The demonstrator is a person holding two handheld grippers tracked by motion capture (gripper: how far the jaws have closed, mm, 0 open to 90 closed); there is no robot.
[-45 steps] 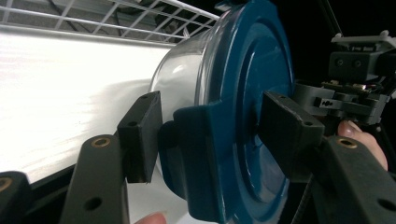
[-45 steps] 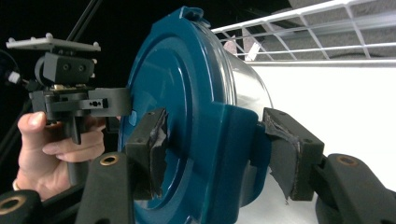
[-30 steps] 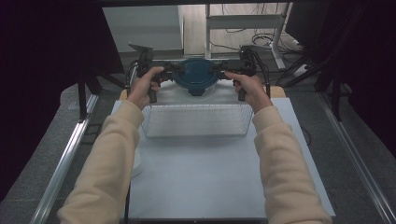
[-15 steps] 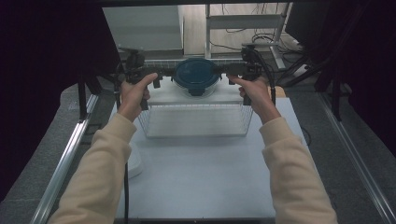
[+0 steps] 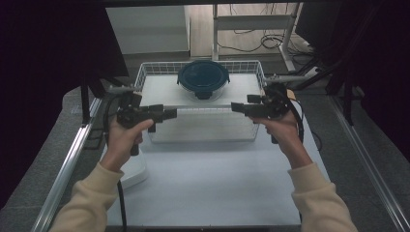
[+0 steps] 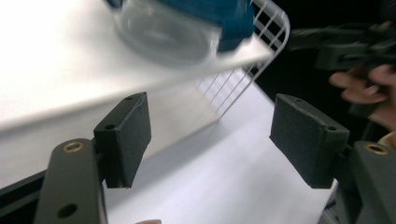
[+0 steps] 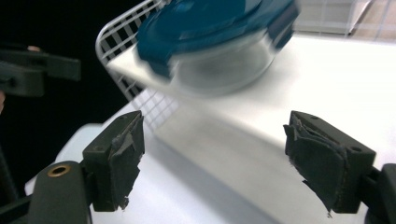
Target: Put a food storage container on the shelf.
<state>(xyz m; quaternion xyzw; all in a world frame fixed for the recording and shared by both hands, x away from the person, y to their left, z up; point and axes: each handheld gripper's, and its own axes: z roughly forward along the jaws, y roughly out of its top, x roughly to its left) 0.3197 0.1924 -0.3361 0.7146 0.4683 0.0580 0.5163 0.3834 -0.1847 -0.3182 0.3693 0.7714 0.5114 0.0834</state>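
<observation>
A round glass container with a teal lid sits on the white floor of a wire basket at the back of the table. My left gripper hovers at the basket's near left corner and points right. My right gripper hovers at the near right corner and points left. Both are open, nothing lies between their jaws, and both pairs of jaws have just been closing a little. The left gripper view has its pads wide apart, the container blurred beyond. The right gripper faces the container and the basket rim.
The basket stands on a white mat that covers the table. A flat white object lies at the mat's left edge by my left wrist. Metal rails run along both sides. A shelf frame and cables stand behind the basket.
Both grippers have drawn away from the container's sides, outward and back toward the person. Their jaws stand wider apart than a second ago. The container stays in the basket.
</observation>
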